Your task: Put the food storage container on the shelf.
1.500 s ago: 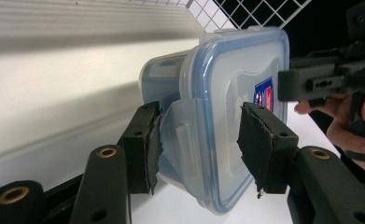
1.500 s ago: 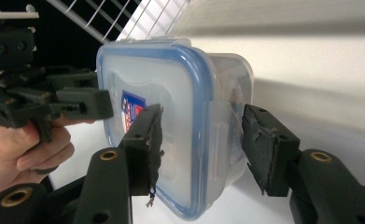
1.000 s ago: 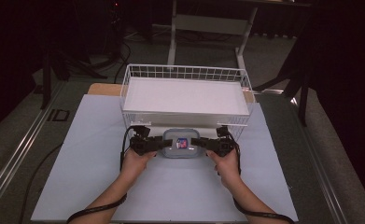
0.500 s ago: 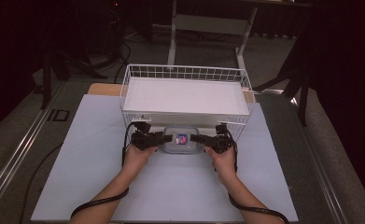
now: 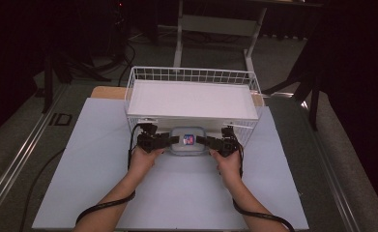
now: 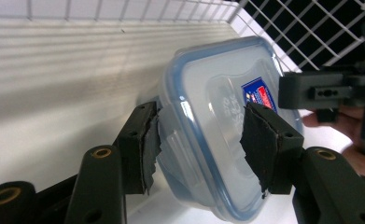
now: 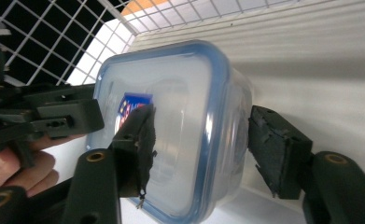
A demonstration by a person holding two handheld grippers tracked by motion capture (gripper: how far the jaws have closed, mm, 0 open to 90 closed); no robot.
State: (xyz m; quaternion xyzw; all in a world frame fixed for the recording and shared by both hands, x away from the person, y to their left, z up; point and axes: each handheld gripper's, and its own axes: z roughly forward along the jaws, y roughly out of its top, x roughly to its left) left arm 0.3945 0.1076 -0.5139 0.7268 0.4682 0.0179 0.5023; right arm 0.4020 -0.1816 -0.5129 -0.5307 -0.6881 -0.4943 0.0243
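Note:
A clear plastic container [image 5: 189, 146] with a blue-rimmed lid and a red-and-blue sticker is just in front of the white wire basket [image 5: 191, 75]. My left gripper [image 5: 174, 140] holds its left end. In the left gripper view both pads of this gripper [image 6: 201, 140] press on the container [image 6: 217, 88], one on the lid and one on the base. My right gripper [image 5: 202, 141] straddles the right end. Its jaws have just been opening. In the right gripper view this gripper [image 7: 201, 144] has one pad on the lid of the container [image 7: 180, 84] and the other a little off the base.
The basket stands at the far middle of a white board [image 5: 104, 169] that covers the table. Its front wall rises right behind the container. Dark floor, stands and cables surround the table. Cables trail back from both grippers along the forearms.
The container and both hands have edged slightly toward the basket. The right gripper's jaws stand a little wider than before.

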